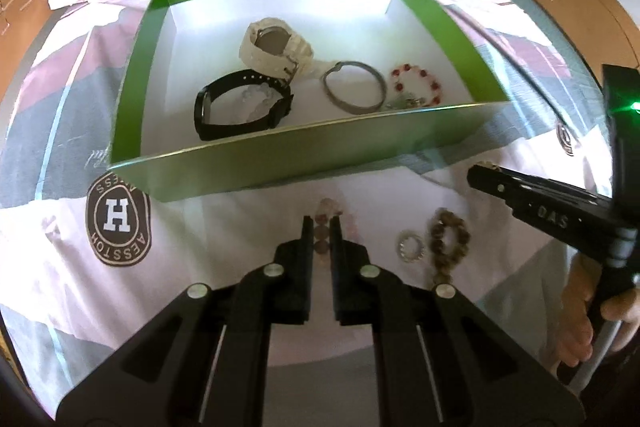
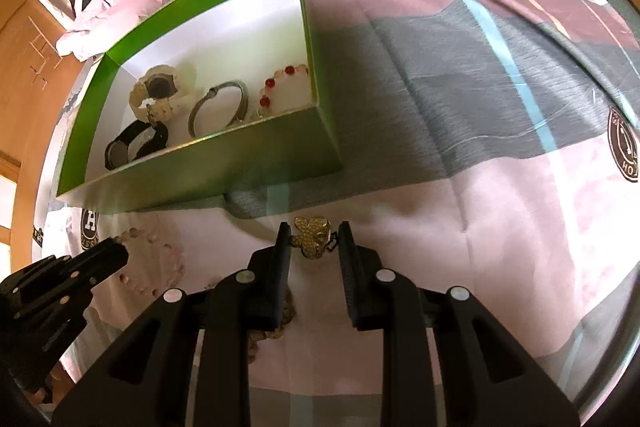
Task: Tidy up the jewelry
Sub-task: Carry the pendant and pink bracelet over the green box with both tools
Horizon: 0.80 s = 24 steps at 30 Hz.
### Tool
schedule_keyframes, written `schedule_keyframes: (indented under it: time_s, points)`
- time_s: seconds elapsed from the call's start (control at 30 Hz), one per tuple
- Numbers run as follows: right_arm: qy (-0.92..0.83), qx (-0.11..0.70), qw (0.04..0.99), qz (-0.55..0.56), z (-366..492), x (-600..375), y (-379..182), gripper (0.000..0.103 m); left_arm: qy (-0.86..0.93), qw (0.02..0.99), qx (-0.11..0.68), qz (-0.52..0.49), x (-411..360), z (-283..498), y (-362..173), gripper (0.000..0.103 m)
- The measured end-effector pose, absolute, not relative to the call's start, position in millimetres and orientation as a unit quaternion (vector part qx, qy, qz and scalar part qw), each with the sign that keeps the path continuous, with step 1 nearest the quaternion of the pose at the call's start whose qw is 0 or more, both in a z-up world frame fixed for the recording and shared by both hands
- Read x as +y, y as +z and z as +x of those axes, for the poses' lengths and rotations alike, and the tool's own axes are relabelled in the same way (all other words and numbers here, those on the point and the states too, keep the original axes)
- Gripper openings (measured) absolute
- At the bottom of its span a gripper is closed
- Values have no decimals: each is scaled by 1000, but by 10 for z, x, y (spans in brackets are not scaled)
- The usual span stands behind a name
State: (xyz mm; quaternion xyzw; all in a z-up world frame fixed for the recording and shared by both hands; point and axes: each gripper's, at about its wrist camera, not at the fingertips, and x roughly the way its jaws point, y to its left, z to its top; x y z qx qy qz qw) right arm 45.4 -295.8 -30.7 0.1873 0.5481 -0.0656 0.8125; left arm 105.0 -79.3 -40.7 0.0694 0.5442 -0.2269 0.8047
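Left gripper (image 1: 321, 227): clamped on a pink bead bracelet (image 1: 320, 233), a run of beads pinched between the nearly meeting jaws, just in front of the near wall of the green box (image 1: 280, 163).
Right gripper (image 2: 312, 237): jaws narrowed onto a gold butterfly-shaped ornament (image 2: 313, 235), which spans the gap and touches both pads.
Box contents: cream watch (image 1: 272, 47) far, black watch (image 1: 240, 107) near left, metal bangle (image 1: 354, 87) centre, red bead bracelet (image 1: 418, 85) right.
Left on the bedspread (image 2: 480, 227): brown bead bracelet (image 1: 448, 239) and small silver ring (image 1: 410, 247), near the left gripper's right side.
Step in hand: likely carrying both pieces to the box.
Doing it well: raise each piece clear of the near wall before moving forward, so the dangling loop does not snag the rim.
Placement: aim for the bare white floor at the far side, away from the watches.
Release: part the jaws only low over the floor; the bracelet is limp and would otherwise fall in a heap.
Risk: the ornament looks hard and irregular, so it may twist in the pads.
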Motion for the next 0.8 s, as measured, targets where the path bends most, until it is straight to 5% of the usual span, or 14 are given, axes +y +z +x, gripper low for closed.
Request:
schedule_keyframes:
  time_s: [0.8]
  points:
    - [-24, 470, 866, 167, 188, -2611, 438, 24, -278, 876, 394, 7, -677, 759, 510, 7]
